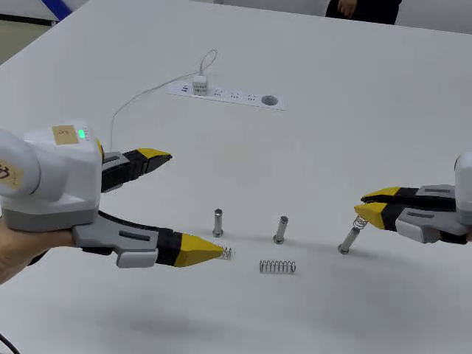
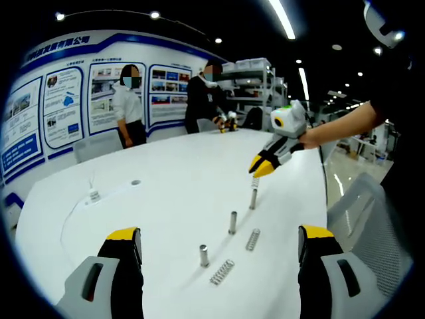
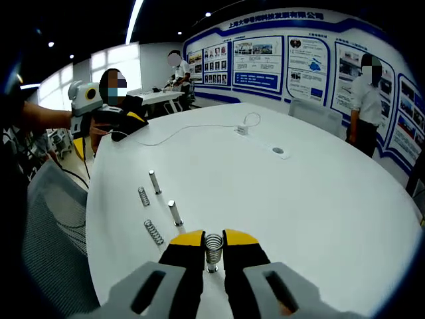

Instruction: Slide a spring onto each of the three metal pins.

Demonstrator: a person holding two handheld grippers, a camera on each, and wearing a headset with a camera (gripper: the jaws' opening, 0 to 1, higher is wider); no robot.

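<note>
Spring pinched in right gripper jaws, at top of pin at 3 o'clock end of row. Left gripper jaws wide. Risk, I reckon: sideways nudge topples pin, spring pops loose.

Bright, even overhead strip lighting, soft faint shadows, sharp focus, strong fisheye bending at both gripper views' edges.

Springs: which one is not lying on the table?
The spring in the right gripper, at the rightmost pin's top. The other two springs lie flat on the table.
</note>
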